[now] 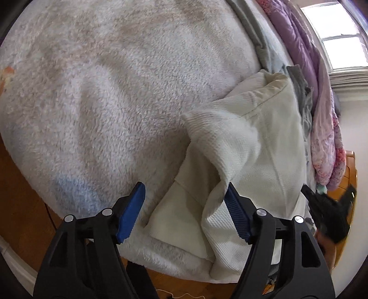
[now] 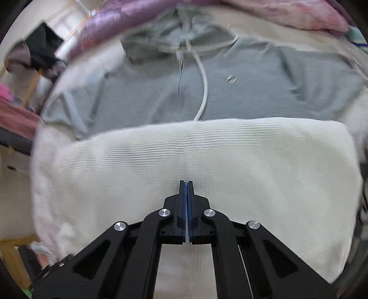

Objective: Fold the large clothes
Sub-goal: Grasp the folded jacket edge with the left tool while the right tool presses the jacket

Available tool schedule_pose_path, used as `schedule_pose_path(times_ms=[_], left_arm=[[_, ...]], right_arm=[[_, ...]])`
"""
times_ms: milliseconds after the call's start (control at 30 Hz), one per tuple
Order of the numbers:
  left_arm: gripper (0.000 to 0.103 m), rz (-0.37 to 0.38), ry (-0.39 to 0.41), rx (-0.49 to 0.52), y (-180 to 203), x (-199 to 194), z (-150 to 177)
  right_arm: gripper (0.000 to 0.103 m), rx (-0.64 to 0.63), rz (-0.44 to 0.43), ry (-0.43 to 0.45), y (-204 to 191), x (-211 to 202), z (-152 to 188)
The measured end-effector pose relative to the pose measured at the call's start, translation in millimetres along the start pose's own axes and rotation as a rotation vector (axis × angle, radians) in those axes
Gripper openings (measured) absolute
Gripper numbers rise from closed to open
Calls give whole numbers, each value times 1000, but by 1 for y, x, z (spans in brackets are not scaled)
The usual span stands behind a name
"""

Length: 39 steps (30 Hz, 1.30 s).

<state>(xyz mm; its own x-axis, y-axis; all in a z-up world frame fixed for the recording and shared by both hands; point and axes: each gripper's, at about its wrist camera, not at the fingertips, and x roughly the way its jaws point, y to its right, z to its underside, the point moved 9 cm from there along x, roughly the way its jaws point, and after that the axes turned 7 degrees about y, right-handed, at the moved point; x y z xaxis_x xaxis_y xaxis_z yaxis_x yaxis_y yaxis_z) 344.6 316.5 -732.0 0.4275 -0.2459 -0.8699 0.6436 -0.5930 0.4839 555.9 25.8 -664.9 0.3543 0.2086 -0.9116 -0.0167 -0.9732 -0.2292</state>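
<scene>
Left tongs (image 1: 185,211) stand wide open, blue pads (image 1: 131,214) well apart, nothing clamped; a raised fold of the cream ribbed garment (image 1: 260,147) droops between them and brushes the inner face of the right-hand pad. The garment lies on a fluffy white blanket (image 1: 103,96) covering the bed, near its edge, with wooden flooring (image 1: 20,184) visible beyond the blanket border. In the left wrist view a cuff-like end of the cream garment lies folded over its own body, with a flatter smooth panel below it. Right tongs (image 2: 186,184) are closed, pads pressed together with a thin white sliver seen in the slot between them; whether this is cloth being pinched cannot be told for certain. They sit over the cream garment (image 2: 230,165), which spreads broad and flat across the right wrist view. Just behind it, touching its far edge, lies a grey hoodie (image 2: 264,92) with white drawstring (image 2: 203,78) and centre zip, front side up. Purple and pink bedding (image 2: 119,20) is bunched along the far side of the bed. The right wrist view is motion-blurred
</scene>
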Motion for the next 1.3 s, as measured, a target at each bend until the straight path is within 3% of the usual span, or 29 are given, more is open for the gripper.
schedule_pose_path(times_ms=[100, 267, 433, 533, 800, 1000, 1033, 1067, 1200, 1300], left_arm=[[73, 10, -8, -14, 0, 6, 4], [74, 30, -9, -26, 4, 8, 9], [74, 59, -34, -63, -2, 9, 15], [74, 64, -39, -47, -3, 8, 17], [74, 68, -32, -31, 1, 14, 22], [73, 29, -36, 27, 10, 21, 27], [71, 24, -36, 26, 11, 21, 27], [60, 24, -38, 28, 12, 21, 28], [39, 10, -64, 58, 16, 20, 33], [13, 17, -67, 54, 15, 17, 33]], right_arm=[[0, 76, -23, -83, 19, 35, 18], [0, 103, -40, -84, 18, 12, 38], [0, 121, -62, -141, 15, -10, 103], [0, 131, -60, -145, 16, -17, 126], [0, 111, -37, -119, 15, -23, 137], [0, 137, -85, -132, 10, -23, 162], [0, 141, -88, -135, 12, -24, 161], [0, 149, -86, -135, 10, -23, 157], [6, 78, -70, -79, -5, -37, 155], [6, 0, -102, -32, -28, -48, 157]])
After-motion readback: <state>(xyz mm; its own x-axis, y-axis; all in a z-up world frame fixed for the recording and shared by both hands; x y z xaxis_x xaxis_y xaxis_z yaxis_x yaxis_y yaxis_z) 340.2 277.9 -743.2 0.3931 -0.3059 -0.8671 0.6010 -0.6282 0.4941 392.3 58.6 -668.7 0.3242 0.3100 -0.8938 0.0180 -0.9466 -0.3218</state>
